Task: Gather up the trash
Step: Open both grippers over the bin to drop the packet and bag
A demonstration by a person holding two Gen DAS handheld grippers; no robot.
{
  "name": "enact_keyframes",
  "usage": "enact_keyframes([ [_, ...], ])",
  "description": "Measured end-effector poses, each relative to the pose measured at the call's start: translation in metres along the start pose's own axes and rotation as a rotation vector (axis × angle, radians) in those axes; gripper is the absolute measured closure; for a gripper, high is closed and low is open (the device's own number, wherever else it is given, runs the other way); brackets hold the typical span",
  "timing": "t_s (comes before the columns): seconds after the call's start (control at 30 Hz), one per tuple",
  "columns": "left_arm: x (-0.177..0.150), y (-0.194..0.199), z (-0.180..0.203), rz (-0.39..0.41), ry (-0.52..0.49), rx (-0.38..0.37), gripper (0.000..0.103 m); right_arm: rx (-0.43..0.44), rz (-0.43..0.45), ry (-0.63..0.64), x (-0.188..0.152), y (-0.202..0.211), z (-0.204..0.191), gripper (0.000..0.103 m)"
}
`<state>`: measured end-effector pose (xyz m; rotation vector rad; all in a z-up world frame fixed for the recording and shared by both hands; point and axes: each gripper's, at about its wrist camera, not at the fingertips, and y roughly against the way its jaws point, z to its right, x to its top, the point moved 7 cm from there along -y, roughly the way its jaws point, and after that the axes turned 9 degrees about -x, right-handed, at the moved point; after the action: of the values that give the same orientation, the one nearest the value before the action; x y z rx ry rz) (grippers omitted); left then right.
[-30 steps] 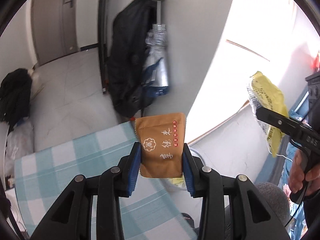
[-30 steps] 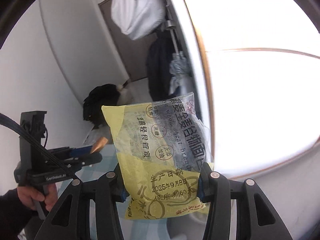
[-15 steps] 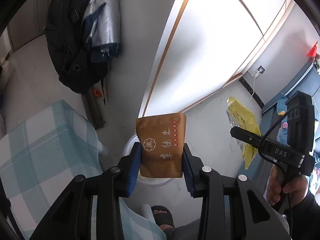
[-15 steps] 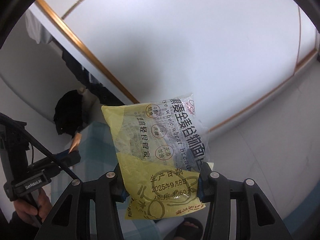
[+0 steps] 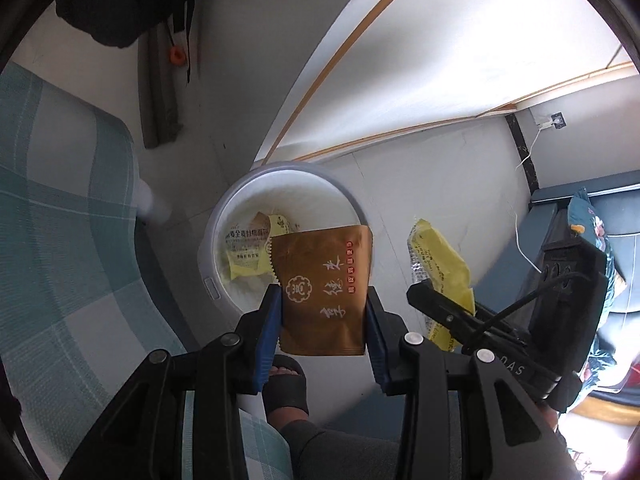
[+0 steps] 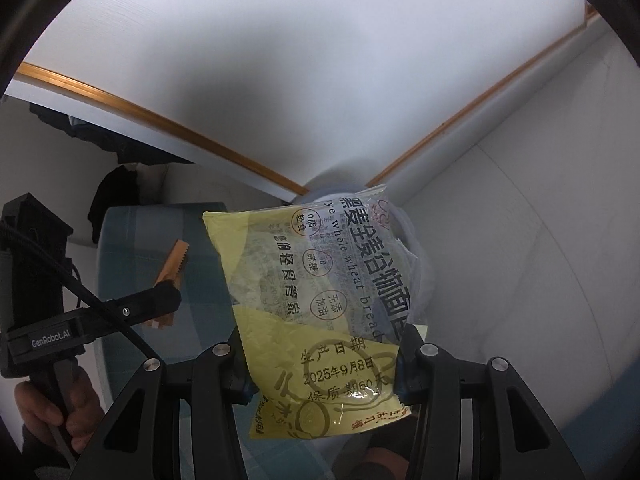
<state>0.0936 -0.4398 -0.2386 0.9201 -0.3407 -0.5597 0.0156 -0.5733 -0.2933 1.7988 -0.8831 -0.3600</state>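
White floor, white bin [image 5: 280,176] below. Left gripper [image 5: 323,312] pinching brown packet [image 5: 324,292], right gripper [image 6: 324,356] pinching yellow wrapper [image 6: 316,292], both poised for dropping in.

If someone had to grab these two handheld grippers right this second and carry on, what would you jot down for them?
Left gripper: shut on the brown packet, held over the white bin.
Right gripper: shut on the yellow bread wrapper, beside the bin, not clearly over it.
Done: one yellow wrapper already lies in the bin.
Left: let the brown packet go into the bin, bring the yellow bread wrapper over the bin and drop it too.
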Motion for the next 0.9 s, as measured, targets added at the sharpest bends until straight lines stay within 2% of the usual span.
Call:
enact_keyframes([
  [0.13, 0.008, -0.013, -0.006, -0.038, 0.089, -0.042, 0.069, 0.028, -0.056, -0.025, 0.006, -0.029, -0.01, 0.054],
  [0.27, 0.012, -0.02, -0.01, -0.065, 0.158, -0.074, 0.067, 0.048, -0.091, -0.07, 0.015, -0.047, 0.004, 0.054],
  [0.3, 0.013, -0.023, -0.011, -0.071, 0.171, -0.076, 0.067, 0.056, -0.1, -0.084, 0.01, -0.063, -0.001, 0.054],
  [0.4, 0.015, -0.021, -0.008, -0.081, 0.195, -0.091, 0.057, 0.093, -0.114, -0.116, 0.013, -0.069, 0.002, 0.052],
  [0.5, 0.018, -0.021, -0.011, -0.081, 0.209, -0.091, 0.043, 0.094, -0.11, -0.122, 0.012, -0.071, 0.004, 0.043],
  [0.57, 0.019, -0.018, -0.014, -0.063, 0.201, -0.047, 0.042, 0.085, -0.105, -0.12, 0.012, -0.072, 0.006, 0.038],
  [0.67, 0.021, -0.016, -0.015, -0.054, 0.196, -0.046, 0.038, 0.096, -0.099, -0.126, 0.012, -0.072, 0.009, 0.034],
  [0.73, 0.021, -0.014, -0.015, -0.051, 0.192, -0.043, 0.028, 0.097, -0.09, -0.132, 0.012, -0.069, 0.012, 0.032],
  [0.8, 0.021, -0.014, -0.016, -0.051, 0.194, -0.042, 0.024, 0.11, -0.082, -0.143, 0.013, -0.062, 0.014, 0.031],
  [0.9, 0.021, -0.012, -0.016, -0.049, 0.185, -0.032, 0.024, 0.103, -0.07, -0.153, 0.012, -0.054, 0.017, 0.03],
])
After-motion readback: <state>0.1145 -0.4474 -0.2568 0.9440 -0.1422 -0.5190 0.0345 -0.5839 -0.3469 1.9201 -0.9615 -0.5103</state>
